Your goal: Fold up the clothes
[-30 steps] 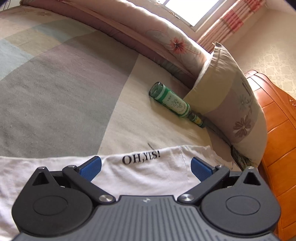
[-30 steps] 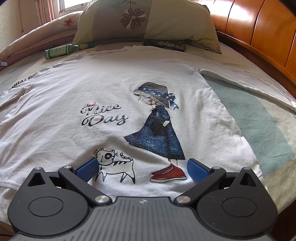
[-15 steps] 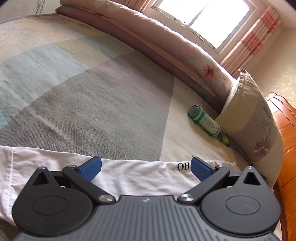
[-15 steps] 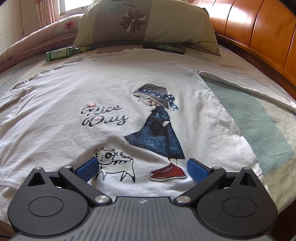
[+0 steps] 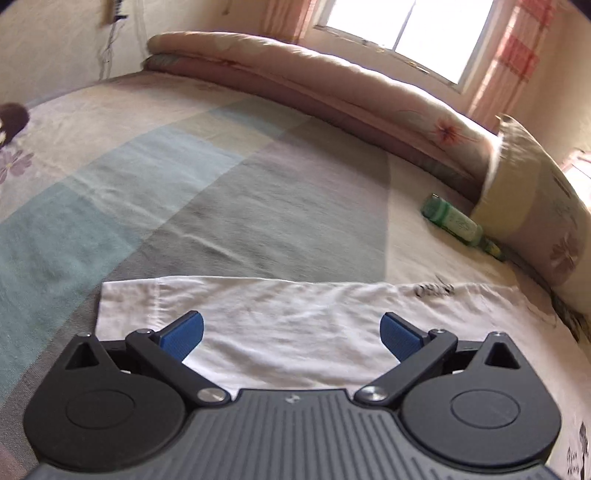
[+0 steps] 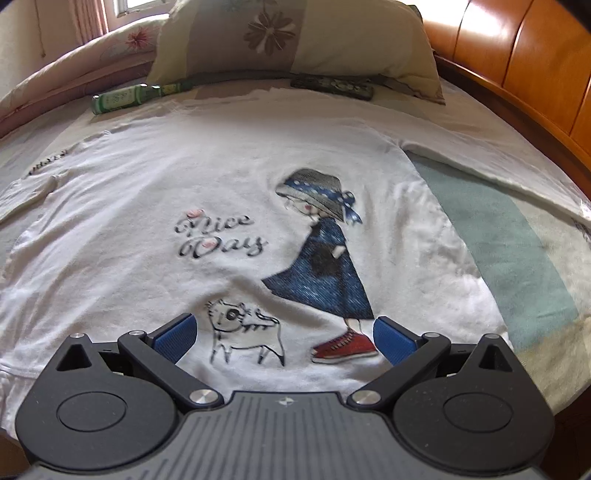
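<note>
While daylight comes through the window (image 5: 399, 33) at the far wall, the left wrist view shows a bed (image 5: 229, 192) under a sheet of pale blue, grey and cream blocks. A rolled quilt (image 5: 332, 85) runs along the bed's far edge; a green bottle (image 5: 452, 221) lies against a pillow (image 5: 532, 221) near the far right corner. The left claw (image 5: 291, 332) hangs open over a sleeve (image 5: 280, 314) of the white T-shirt, whose cuff end now shows at left; half a second ago the cuff lay off the left edge.

Seen from the right wrist, the T-shirt (image 6: 184, 166) lies spread flat, print up, along the bed's near edge, with a wooden headboard (image 6: 517, 66) at right. The right claw (image 6: 282, 336) is open above the hem, much as before, and a dark remote (image 6: 332, 86) rests by the pillow.
</note>
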Available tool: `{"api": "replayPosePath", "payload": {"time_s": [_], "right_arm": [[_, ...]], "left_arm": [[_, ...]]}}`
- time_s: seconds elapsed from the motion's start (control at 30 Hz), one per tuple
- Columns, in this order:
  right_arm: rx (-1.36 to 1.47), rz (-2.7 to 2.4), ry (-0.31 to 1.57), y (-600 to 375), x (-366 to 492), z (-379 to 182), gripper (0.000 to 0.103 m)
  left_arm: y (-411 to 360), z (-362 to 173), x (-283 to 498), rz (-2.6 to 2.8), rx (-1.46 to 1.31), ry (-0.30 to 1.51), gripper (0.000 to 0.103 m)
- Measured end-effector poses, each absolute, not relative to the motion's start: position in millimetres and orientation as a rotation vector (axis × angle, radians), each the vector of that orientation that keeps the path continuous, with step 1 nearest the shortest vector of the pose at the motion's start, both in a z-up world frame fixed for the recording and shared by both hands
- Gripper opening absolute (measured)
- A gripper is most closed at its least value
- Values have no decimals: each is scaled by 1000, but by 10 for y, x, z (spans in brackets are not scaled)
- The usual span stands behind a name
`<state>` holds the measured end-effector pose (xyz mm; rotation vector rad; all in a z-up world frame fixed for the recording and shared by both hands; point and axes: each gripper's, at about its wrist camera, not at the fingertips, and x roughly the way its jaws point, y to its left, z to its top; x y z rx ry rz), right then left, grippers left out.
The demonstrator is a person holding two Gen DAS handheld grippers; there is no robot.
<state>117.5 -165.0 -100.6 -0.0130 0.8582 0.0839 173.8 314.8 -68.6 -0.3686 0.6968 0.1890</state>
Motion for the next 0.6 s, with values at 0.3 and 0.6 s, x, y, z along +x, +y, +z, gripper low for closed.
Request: {"api": "replayPosePath", "payload": {"time_s": [0.3,0.6], "right_arm": [[-119,243,878,-1210,1092,-1216,103],[-106,280,856,-1362,964,-1229,103]], "left_arm": [[1086,-766,1342,-289,11,724,102],[559,-1140,998,-452,-75,859,102]]}}
